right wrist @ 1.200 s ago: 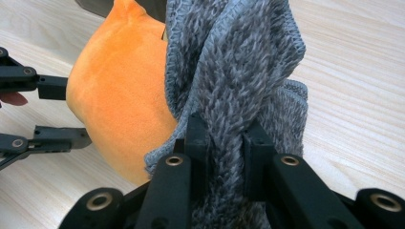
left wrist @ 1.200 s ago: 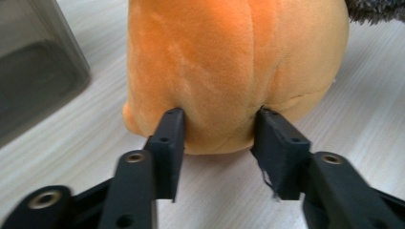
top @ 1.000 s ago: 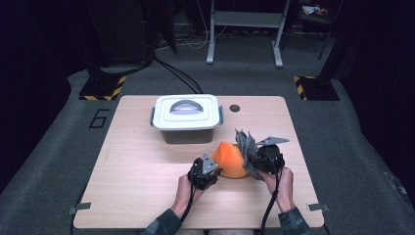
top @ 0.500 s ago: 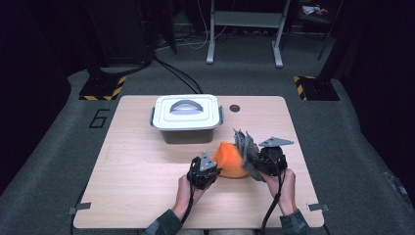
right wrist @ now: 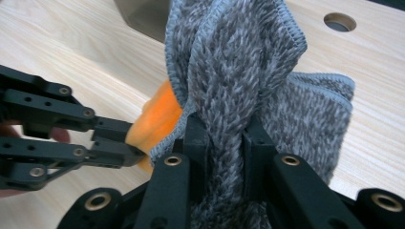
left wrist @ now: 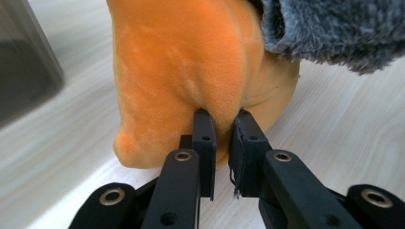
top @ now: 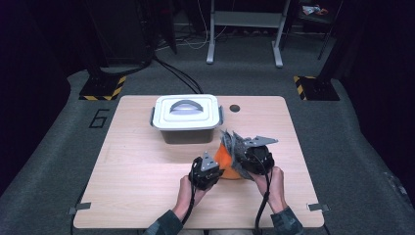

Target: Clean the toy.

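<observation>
An orange plush toy [top: 223, 157] lies on the table's near middle, partly wrapped in a grey fuzzy cloth [top: 230, 141]. My left gripper [left wrist: 223, 119] is shut on a fold of the orange plush [left wrist: 181, 62], with the grey cloth [left wrist: 334, 28] hanging over its top right. My right gripper [right wrist: 224, 126] is shut on a bunched ridge of the grey cloth [right wrist: 239, 62], which stands up between its jaws. The orange plush [right wrist: 160, 119] peeks out under the cloth, with the left gripper [right wrist: 136, 141] pinching it from the left. Both hands sit close together, left gripper [top: 218, 169] and right gripper [top: 240, 156].
A grey box with a white handled lid [top: 186, 113] stands shut just behind the toy. A round hole [top: 235, 108] lies in the wooden table [top: 132, 176] to the box's right. Bare wood spreads to the left and right of the hands.
My right gripper has shifted slightly leftward with the grey cloth in it. The left hand has stayed where it was, against the orange plush.
</observation>
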Motion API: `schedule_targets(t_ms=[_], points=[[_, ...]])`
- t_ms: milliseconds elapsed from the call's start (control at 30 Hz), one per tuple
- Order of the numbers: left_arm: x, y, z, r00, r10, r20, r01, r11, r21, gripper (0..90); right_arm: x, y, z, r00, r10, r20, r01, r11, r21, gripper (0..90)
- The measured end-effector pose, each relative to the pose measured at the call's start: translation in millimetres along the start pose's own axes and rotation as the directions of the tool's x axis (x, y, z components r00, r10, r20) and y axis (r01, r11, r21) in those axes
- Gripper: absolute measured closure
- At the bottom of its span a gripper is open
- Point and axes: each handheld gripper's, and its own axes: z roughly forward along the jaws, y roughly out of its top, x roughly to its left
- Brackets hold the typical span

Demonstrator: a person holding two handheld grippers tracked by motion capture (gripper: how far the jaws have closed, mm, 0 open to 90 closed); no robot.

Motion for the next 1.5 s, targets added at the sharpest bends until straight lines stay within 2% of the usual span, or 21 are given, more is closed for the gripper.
schedule_targets(t_ms=[67,233,300,333,600,667,700,867,933,1100,1233,1333,1500], points=[[3.3,-2.0,0.5,0.9997,-0.023,0.008,0.023,0.9997,-0.007,81.4,-2.2,-1.0,2.6,1.0,0.003,0.005,-0.003,1.0,0.005,76.2],[3.7,-4.1,0.8,0.9998,-0.019,0.006,0.019,0.9998,-0.006,81.5,-9.3,-4.5,3.6,0.9996,0.018,0.021,-0.018,1.0,0.012,76.3],[3.6,-4.3,1.2,0.9998,-0.018,0.003,0.018,0.9998,-0.008,81.4,-12.4,-6.7,2.7,0.9985,0.046,0.028,-0.047,0.999,0.013,76.2],[3.7,-4.6,1.3,0.9998,-0.018,0.002,0.018,0.9998,-0.008,81.4,-15.0,-7.8,2.3,0.9989,0.031,0.035,-0.031,0.999,0.014,76.2],[5.1,-6.6,1.8,0.9998,-0.021,0.003,0.021,0.9997,-0.01,81.4,-33.2,-22.6,3.7,0.9907,0.101,0.091,-0.104,0.994,0.039,76.3],[5.2,-6.9,2.1,0.9998,-0.022,0.002,0.022,0.9997,-0.011,81.4,-38.3,-26.7,5.2,0.9897,0.104,0.098,-0.109,0.993,0.046,76.4],[5.3,-6.9,2.2,0.9997,-0.022,0.002,0.023,0.9997,-0.013,81.4,-40.8,-29.7,6.3,0.9873,0.12,0.104,-0.126,0.99,0.056,76.4],[4.9,-7.4,2.4,0.9997,-0.023,0.002,0.023,0.9996,-0.017,81.2,-52.6,-41.4,16.4,0.9826,0.137,0.126,-0.149,0.985,0.092,76.4],[4.5,-7.4,2.4,0.9998,-0.022,0.0,0.022,0.9996,-0.019,81.2,-55.2,-45.2,20.9,0.9798,0.155,0.127,-0.171,0.978,0.124,76.4],[3.2,-6.5,1.3,0.9999,-0.008,-0.007,0.008,0.9997,-0.021,81.1,-62.2,-50.9,25.4,0.9774,0.167,0.129,-0.186,0.971,0.151,76.4],[2.3,-5.7,1.3,0.9998,0.002,-0.019,-0.002,0.9996,-0.026,81.0,-62.3,-45.3,10.6,0.9782,0.168,0.122,-0.182,0.977,0.109,76.4],[1.3,-5.0,1.3,0.9997,0.007,-0.023,-0.008,0.9996,-0.025,81.0,-56.7,-35.6,-5.0,0.981,0.166,0.1,-0.173,0.983,0.064,76.4],[-1.0,-2.5,1.6,0.9994,0.021,-0.026,-0.022,0.9994,-0.025,80.9,-36.0,-13.9,-22.1,0.994,0.102,0.039,-0.102,0.995,0.003,76.3]])
